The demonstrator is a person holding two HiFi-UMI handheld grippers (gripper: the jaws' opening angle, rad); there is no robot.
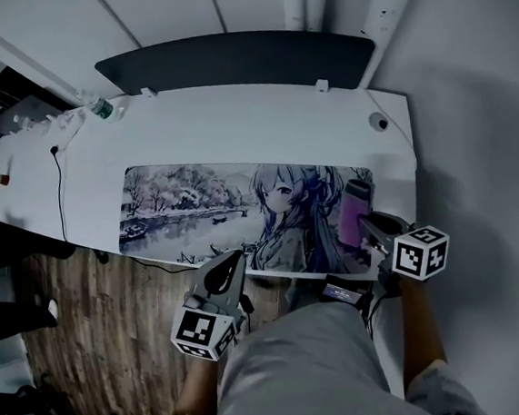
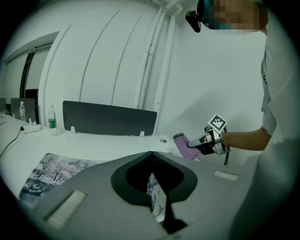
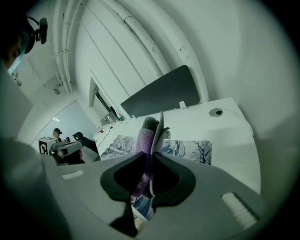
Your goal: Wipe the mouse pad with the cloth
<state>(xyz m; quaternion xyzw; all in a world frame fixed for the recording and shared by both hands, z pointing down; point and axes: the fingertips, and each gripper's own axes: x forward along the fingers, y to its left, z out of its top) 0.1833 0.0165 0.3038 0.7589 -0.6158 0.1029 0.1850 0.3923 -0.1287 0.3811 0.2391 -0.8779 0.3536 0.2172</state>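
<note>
Table (image 1: 260, 120): the mouse pad is carried on it, lengthwise along the near edge. This is judged to put the whole printed face within reach of the person.
Mouse pad (image 1: 196, 208): it is laid flat, print upward. Its right end is partly covered by the cloth, and the rest is left bare.
Dark panel (image 1: 236, 60): it is stood upright at the table's far edge, well behind the mouse pad.
Right gripper (image 1: 366, 224): it is closed on the cloth and held over the right end of the mouse pad. This is judged to be a starting corner for wiping.
Left gripper (image 1: 237, 257): its jaws are pressed together with nothing between them. It is held just off the near edge of the mouse pad, about midway along, and is probably kept clear of the wiping path.
Cloth (image 1: 355, 209): it is purple and folded, pinched at one end so that most of it stands out past the jaws. This leaves a free face to be laid on the mouse pad.
Bottle (image 1: 102, 108): it is stood well apart from the mouse pad, beyond its far left corner.
Head view alone: the full length of the mouse pad and the place of both grippers against it are given.
Right gripper view alone: the fold of cloth is shown running between the jaws, with the mouse pad's print under and beyond it.
Left gripper view alone: the cloth is seen from the side, angled down toward the table. Contact with the mouse pad cannot be told.
Stage: wiping is judged not yet to be under way.
</note>
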